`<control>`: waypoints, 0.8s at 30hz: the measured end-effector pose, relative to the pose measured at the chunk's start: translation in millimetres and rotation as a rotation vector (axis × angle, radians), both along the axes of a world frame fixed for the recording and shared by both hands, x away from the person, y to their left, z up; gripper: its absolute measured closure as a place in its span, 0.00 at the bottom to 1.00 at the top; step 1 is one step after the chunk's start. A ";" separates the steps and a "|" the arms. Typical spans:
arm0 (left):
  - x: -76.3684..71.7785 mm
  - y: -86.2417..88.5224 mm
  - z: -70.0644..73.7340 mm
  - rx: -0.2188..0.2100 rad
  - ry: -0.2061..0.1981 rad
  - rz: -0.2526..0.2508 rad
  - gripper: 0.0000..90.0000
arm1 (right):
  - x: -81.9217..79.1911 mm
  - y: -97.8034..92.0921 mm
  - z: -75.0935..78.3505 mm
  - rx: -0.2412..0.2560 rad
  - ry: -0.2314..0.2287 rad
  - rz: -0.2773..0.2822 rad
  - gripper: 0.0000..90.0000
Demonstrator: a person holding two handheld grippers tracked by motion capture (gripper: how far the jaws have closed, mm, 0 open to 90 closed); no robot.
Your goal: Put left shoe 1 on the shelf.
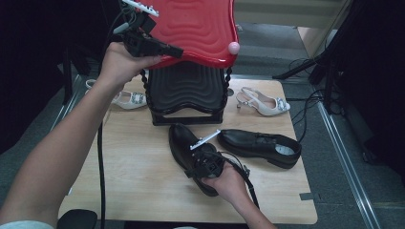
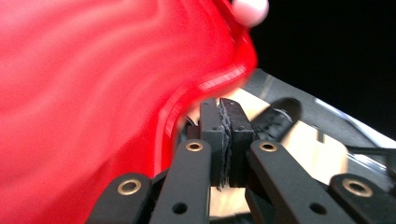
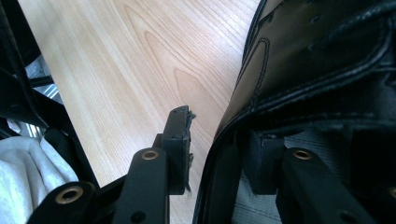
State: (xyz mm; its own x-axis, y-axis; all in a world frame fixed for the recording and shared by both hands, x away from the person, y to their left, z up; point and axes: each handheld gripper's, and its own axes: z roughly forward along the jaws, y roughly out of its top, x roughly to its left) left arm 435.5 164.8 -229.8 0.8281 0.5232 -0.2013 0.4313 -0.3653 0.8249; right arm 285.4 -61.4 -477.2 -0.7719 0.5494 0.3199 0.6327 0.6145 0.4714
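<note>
A black leather shoe (image 1: 184, 140) lies on the wooden table (image 1: 133, 181), and its mate (image 1: 260, 145) lies to its right. My right gripper (image 1: 198, 153) is open and straddles the first shoe's side wall (image 3: 299, 70): one jaw is inside the shoe, the other outside with a thin gap to the wall. My left gripper (image 1: 177, 51) is high at the back, against the underside rim of a raised red lid (image 1: 196, 26). Its pads (image 2: 215, 135) meet with nothing seen between them. The red lid (image 2: 93, 93) lies against its left side.
Below the lid, a black ribbed box (image 1: 186, 93) stands at the table's back middle. A white heeled shoe (image 1: 263, 102) lies to the right of the box and another (image 1: 128, 99) to its left. Cables run over the floor at right.
</note>
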 end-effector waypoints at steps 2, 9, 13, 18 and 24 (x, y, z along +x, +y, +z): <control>5.0 -2.9 3.6 0.018 -0.009 0.015 0.99 | 0.9 2.1 0.0 -0.016 0.004 -0.001 0.77; 14.2 -11.2 2.1 0.054 -0.016 0.035 0.99 | 2.8 7.9 -2.4 -0.078 0.001 0.011 0.85; 17.0 -10.7 -1.1 0.054 -0.030 0.054 0.99 | 3.6 6.0 -1.4 -0.084 -0.009 -0.004 0.95; 20.2 -10.7 -3.5 0.060 -0.021 0.060 1.00 | 7.7 -1.5 2.5 -0.055 0.004 -0.016 0.97; 20.7 -11.0 -3.2 0.059 -0.012 0.065 1.00 | 15.6 -20.5 14.8 0.018 0.000 -0.050 0.97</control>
State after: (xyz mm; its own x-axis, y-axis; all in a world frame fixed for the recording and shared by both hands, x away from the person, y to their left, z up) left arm 456.2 153.8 -233.0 0.7941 0.5868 -0.1586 0.4459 -0.3849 0.8081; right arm 301.0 -81.9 -462.4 -0.7434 0.5816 0.3302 0.6626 0.5731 0.4822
